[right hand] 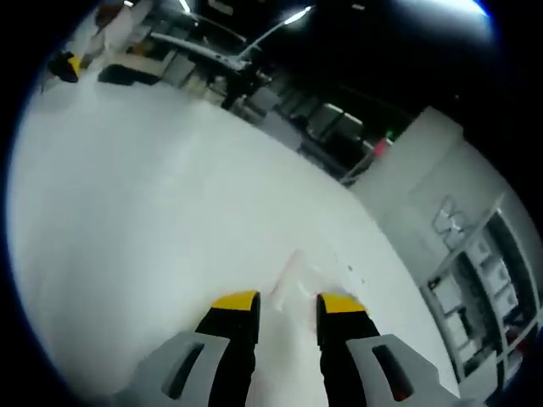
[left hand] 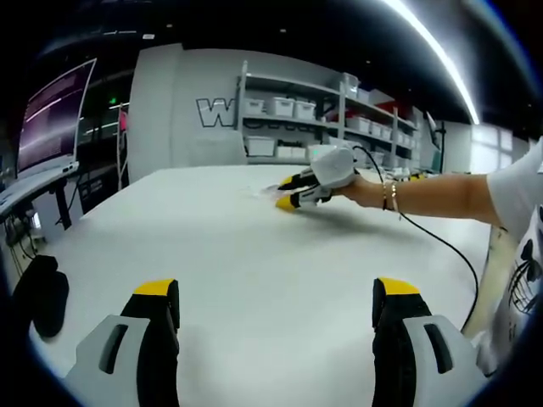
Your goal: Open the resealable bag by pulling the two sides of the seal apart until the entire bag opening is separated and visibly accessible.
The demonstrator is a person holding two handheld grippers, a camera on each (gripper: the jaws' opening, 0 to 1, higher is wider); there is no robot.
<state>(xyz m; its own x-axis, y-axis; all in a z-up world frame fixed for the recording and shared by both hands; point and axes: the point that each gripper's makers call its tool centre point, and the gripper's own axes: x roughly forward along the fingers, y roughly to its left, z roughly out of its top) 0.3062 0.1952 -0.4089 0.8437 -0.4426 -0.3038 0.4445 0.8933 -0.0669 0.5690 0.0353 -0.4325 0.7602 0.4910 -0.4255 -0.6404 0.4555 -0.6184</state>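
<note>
Clear resealable bag (right hand: pixel 297 275) lying flat on white bench (left hand: pixel 254 254), faint and hard to trace. Right gripper (right hand: pixel 287 307) low over bag, fingers (right hand: pixel 237 307) partly open; grip on bag impossible to judge. Left gripper (left hand: pixel 276 292) well apart from bag, fingers spread wide, empty.

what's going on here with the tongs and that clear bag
A person is working at a white table with tongs in each hand. The right tongs are at the edge of a clear resealable bag lying flat, jaws either side of it. The left tongs hang open above the bare table, far from the bag.
</note>
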